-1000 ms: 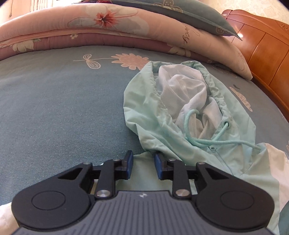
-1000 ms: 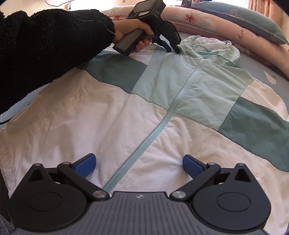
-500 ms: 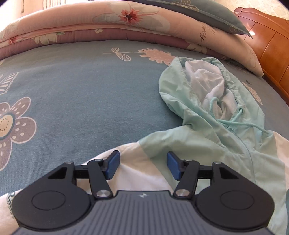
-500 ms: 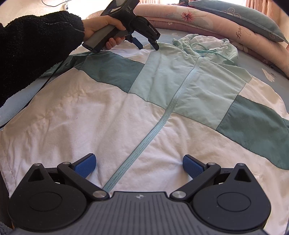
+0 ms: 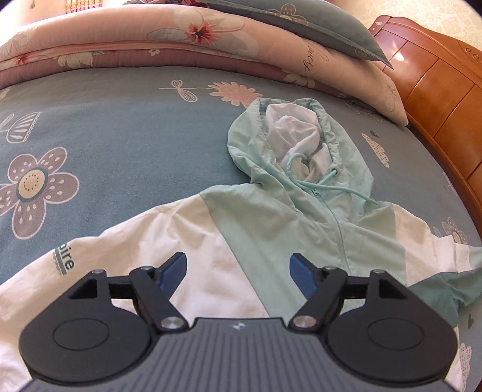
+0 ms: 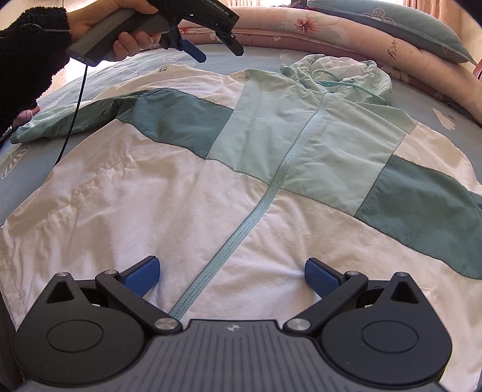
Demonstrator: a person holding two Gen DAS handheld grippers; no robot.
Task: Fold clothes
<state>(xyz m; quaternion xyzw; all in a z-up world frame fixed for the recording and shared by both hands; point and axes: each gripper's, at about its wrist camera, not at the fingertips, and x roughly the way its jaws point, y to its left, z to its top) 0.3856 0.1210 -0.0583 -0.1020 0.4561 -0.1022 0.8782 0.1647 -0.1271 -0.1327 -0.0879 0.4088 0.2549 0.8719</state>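
Observation:
A hooded zip jacket (image 6: 211,187) in white, mint and teal panels lies spread flat, front up, on the bed. Its mint hood (image 5: 289,144) with a drawstring rests towards the pillows. My left gripper (image 5: 238,271) hovers above the white shoulder panel, its jaws opening, with nothing between them. In the right wrist view the left gripper (image 6: 218,52) hangs in the air over the jacket's left shoulder, held by a hand in a black fleece sleeve (image 6: 27,66). My right gripper (image 6: 232,274) is open low over the hem, its blue pads astride the mint zip (image 6: 256,211).
The bed has a blue-grey sheet (image 5: 105,144) with flower prints. Pink floral quilts (image 5: 150,42) and a grey-blue pillow (image 5: 316,24) are stacked at the head. A wooden headboard (image 5: 436,75) stands at the right. A black cable (image 6: 72,120) hangs from the left gripper.
My left gripper let go at the hood's base, widened its jaws, and drew back up and to the left, over the shoulder. The right gripper stayed put.

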